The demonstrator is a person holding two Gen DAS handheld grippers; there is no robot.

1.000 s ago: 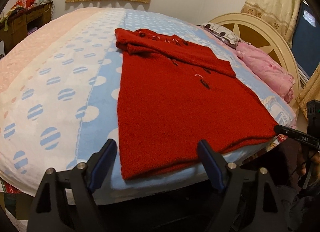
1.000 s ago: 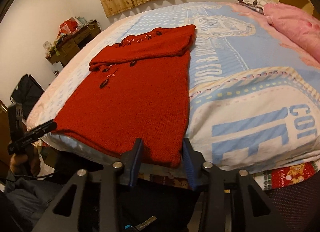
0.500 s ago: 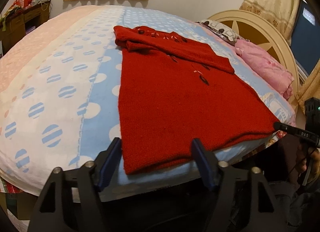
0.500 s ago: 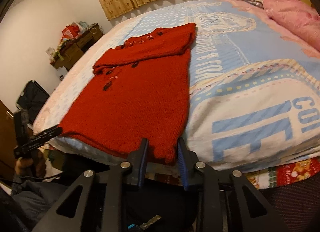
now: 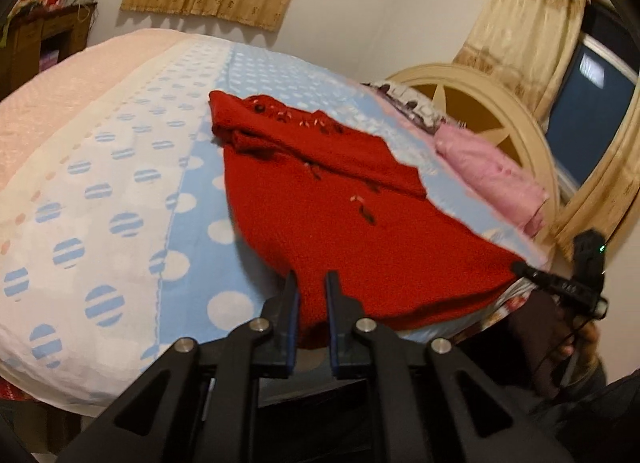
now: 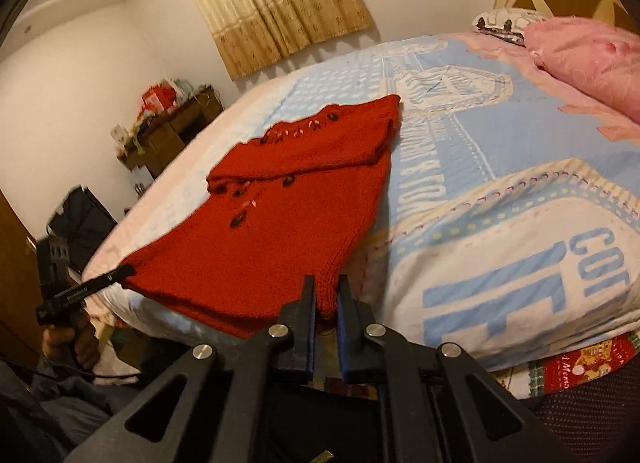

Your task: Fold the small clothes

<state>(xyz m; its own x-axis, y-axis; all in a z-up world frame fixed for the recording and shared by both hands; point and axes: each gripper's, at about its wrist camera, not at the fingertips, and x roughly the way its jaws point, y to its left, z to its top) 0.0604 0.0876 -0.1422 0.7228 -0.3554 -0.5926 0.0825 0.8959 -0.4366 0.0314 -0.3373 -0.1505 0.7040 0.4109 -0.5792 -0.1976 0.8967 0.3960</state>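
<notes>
Left wrist view: left tongs (image 5: 311, 283) clamped on the near hem corner of a red knitted sweater (image 5: 340, 207), spread across the blue-and-white polka-dot bedspread (image 5: 120, 199) toward 12 o'clock, sleeves folded over its top. Right tongs (image 5: 560, 283) at 3 o'clock, gripping the other hem corner.

Right wrist view: right tongs (image 6: 325, 295) pinched together on the sweater's (image 6: 272, 231) near corner. Left tongs (image 6: 86, 289) at 9 o'clock. Pink pillow (image 6: 584, 59) at 2 o'clock.

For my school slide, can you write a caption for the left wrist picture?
Left gripper pinches the near hem of a red sweater spread on a dotted bedspread.
</notes>
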